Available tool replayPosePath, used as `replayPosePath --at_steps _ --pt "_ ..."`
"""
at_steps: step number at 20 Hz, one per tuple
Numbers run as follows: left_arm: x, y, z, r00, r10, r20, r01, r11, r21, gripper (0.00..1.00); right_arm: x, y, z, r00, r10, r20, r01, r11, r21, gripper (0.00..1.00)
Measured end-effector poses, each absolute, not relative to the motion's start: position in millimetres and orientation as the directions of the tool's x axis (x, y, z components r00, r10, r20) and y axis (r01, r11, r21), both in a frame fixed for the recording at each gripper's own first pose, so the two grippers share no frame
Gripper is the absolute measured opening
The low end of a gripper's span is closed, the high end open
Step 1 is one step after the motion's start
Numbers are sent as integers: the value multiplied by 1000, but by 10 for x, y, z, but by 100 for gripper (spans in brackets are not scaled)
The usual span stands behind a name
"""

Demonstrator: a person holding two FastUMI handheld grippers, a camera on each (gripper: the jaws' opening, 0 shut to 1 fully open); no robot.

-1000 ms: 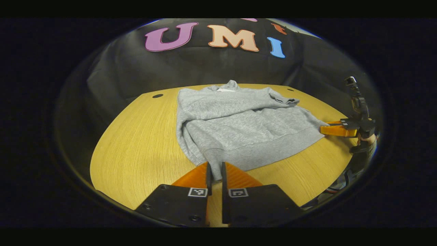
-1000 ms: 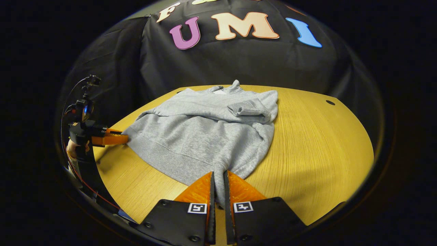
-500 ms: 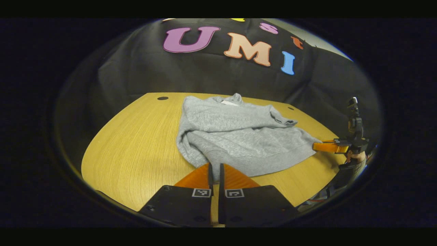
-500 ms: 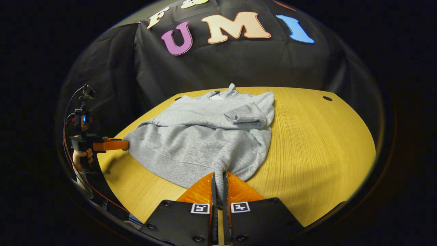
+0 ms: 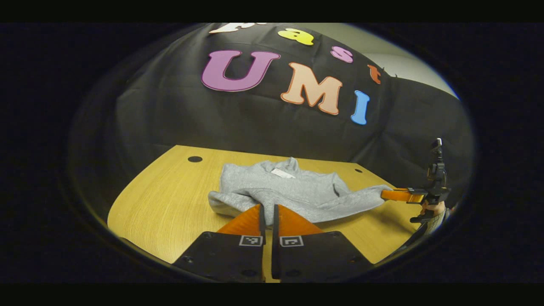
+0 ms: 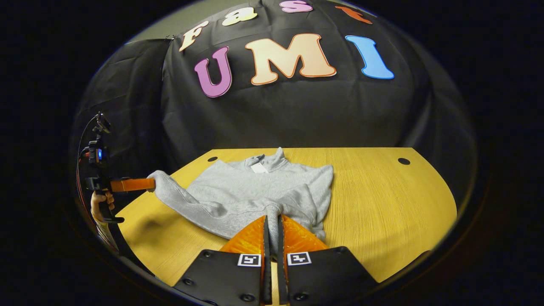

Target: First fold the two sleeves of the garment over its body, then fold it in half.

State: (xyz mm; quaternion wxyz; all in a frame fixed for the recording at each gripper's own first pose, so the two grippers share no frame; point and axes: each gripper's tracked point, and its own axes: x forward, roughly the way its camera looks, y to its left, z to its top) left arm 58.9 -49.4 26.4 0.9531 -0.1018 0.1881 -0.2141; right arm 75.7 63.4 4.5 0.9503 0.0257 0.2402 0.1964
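A grey sweatshirt (image 5: 293, 191) (image 6: 250, 193) lies on the wooden table, collar at the far side, sleeves folded over its body. Its near hem is lifted off the table at both corners. My left gripper (image 5: 267, 211) is shut on one hem corner, with cloth pinched between its fingers. My right gripper (image 6: 272, 221) is shut on the other hem corner. In the right gripper view the left gripper (image 6: 149, 183) appears at the far left, held by a hand, with the hem hanging from it. In the left gripper view the right gripper (image 5: 384, 194) appears at the far right.
The round-edged wooden table (image 6: 382, 199) (image 5: 165, 199) has bare wood on either side of the garment and small dark holes (image 6: 403, 161) (image 5: 195, 159) near its back corners. Black cloth hangs behind the table. A cable trails from the left gripper's handle.
Both grippers have risen and carried the hem up and toward the collar. The garment's lower part has lifted off the table and now looks shorter in both views.
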Motion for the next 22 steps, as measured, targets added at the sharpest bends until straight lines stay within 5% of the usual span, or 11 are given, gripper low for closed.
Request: replayPosePath --at_steps 12,14,15,16,17,20,22 --pt "1519 -605 -335 838 -364 -407 285 928 -242 2 1597 717 -402 770 378 -514 -278 924 262 8" --pt "1573 -552 -329 851 -334 -406 266 940 -215 7 1627 690 -409 778 364 -512 -264 929 260 16" --pt "1588 -524 -298 860 -322 -396 259 944 -205 9 1632 675 -405 785 353 -509 -261 934 244 32" --pt "1606 -458 -231 873 -300 -384 243 951 -189 11 1635 668 -387 794 339 -505 -264 940 217 35" --pt "1602 -447 -155 885 -295 -362 242 953 -184 22 1620 665 -366 803 332 -495 -272 943 190 50" --pt "1534 -266 40 918 -240 -315 203 968 -145 97 1555 704 -224 822 334 -462 -299 942 149 80" --pt "1438 -147 172 942 -204 -268 183 978 -102 94 1468 758 -66 836 357 -417 -324 934 149 95"
